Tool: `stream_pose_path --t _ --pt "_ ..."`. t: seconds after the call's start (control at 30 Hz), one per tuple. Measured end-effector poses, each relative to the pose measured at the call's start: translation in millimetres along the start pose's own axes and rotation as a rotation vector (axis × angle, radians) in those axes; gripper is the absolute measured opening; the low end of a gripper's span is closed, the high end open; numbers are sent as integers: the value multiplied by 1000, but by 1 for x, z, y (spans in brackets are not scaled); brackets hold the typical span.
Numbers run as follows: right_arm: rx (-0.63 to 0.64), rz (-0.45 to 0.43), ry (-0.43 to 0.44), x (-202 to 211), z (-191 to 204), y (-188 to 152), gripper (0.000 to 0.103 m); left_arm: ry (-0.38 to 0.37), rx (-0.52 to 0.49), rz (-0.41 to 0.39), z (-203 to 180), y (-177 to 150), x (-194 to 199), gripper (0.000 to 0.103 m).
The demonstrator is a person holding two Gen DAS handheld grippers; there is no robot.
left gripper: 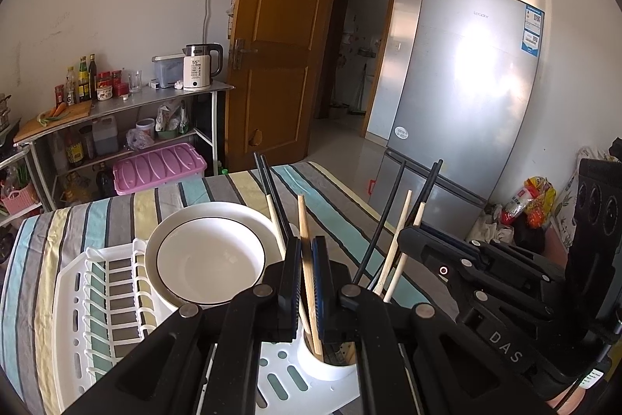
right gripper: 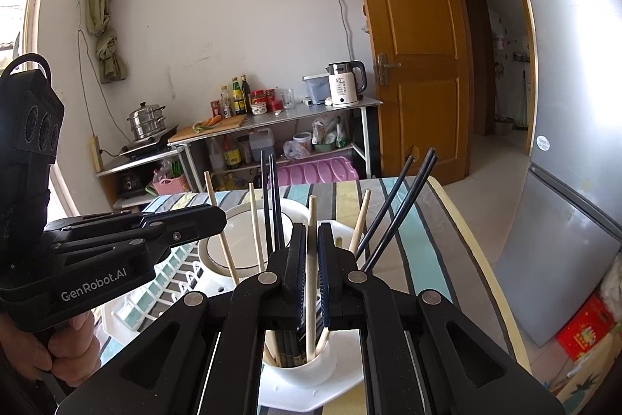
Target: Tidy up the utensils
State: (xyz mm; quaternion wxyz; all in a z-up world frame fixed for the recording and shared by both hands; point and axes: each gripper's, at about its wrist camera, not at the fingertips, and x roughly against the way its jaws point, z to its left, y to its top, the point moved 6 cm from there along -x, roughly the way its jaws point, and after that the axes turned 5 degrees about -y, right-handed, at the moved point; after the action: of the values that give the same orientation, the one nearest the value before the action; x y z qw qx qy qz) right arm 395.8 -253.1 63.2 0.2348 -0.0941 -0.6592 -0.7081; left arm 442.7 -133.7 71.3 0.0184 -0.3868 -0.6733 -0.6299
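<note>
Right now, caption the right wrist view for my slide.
Right claw shut on a pale wooden chopstick standing in the white utensil cup.

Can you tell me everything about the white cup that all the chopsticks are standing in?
The white cup is a round, smooth holder that looks like plastic. It stands upright at the corner of the white dish rack, beside the stacked white plates. Its mouth is open, and black and pale wooden chopsticks stand in it, fanning outward. The left gripper pinches a brown chopstick reaching into it; the right gripper pinches a pale one.
</note>
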Motion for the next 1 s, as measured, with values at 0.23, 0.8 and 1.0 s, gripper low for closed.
stream_pose_path --t 0.23,0.8,1.0 --pt "11 -2 -6 10 3 -6 14 15 9 0 -1 -5 11 5" --pt "48 -13 -49 71 20 -30 22 32 28 -3 -18 -53 71 7" --pt "55 -3 -71 101 30 -52 22 57 49 -19 -27 -86 105 7"
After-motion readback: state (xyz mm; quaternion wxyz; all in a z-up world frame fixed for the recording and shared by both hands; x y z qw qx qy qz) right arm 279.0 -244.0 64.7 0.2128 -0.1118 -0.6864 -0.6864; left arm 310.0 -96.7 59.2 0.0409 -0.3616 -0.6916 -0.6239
